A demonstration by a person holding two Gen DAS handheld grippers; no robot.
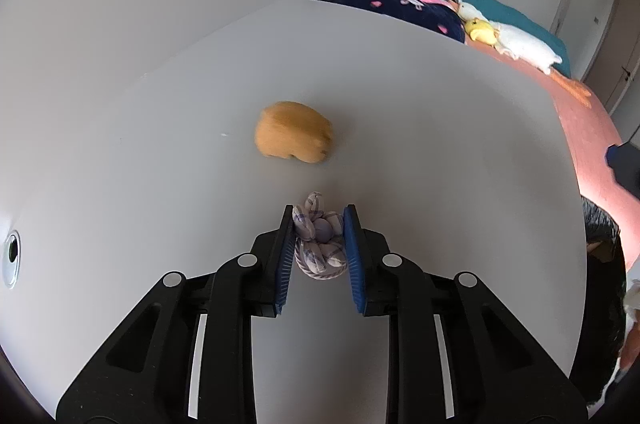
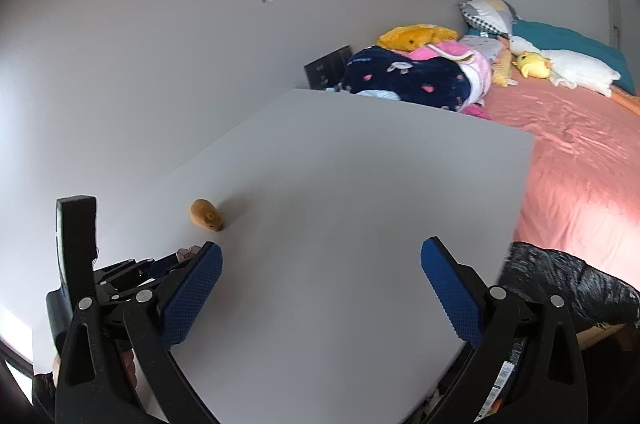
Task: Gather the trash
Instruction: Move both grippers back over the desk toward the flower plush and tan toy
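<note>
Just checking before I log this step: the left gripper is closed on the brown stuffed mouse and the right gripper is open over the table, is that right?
Not quite. The left gripper is closed on a knotted checked cloth, not the mouse; the left wrist view shows the brown stuffed mouse lying free on the table beyond it. The right gripper is indeed open.

Wht/blue checked cloth wad (image 1: 319,240), tan sponge (image 1: 294,137), grey table (image 1: 400,83).

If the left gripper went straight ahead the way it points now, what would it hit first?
Probably the brown plush toy, which lies on the table just ahead of the left gripper, slightly to its left. The gripper is shut on a knotted cloth. Depth is uncertain in the fisheye view.
</note>
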